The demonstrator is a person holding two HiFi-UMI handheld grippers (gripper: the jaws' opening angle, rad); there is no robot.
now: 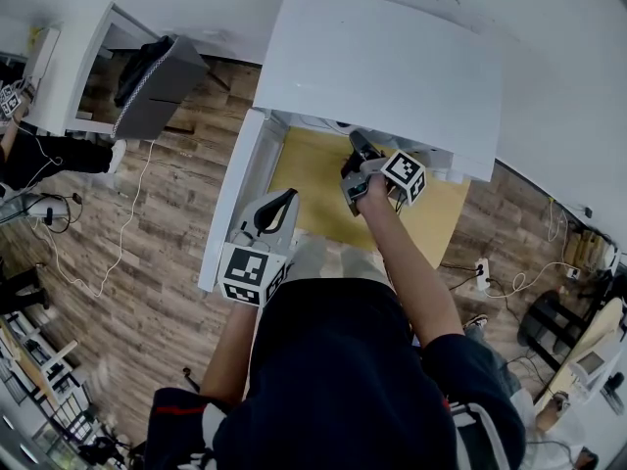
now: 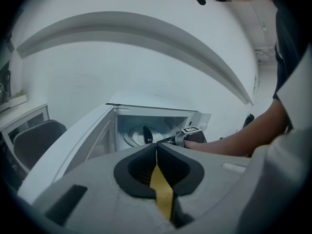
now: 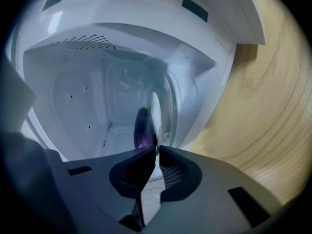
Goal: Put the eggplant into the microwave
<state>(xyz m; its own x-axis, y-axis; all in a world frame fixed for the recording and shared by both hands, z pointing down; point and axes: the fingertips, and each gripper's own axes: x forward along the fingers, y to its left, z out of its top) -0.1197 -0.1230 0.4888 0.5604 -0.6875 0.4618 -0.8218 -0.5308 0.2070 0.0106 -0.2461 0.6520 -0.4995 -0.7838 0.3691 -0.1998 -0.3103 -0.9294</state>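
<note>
The white microwave stands on a wooden table with its door swung open to the left. A dark purple eggplant lies inside on the glass turntable; the left gripper view also shows the eggplant there. My right gripper is at the mouth of the cavity, jaws shut with nothing between them, tips just short of the eggplant. In the head view the right gripper reaches under the microwave's top. My left gripper is shut and empty, held back by the open door.
A white desk and a grey chair with dark cloth stand on the wood floor to the left. Cables and a power strip lie on the floor at the right. The person's body fills the lower head view.
</note>
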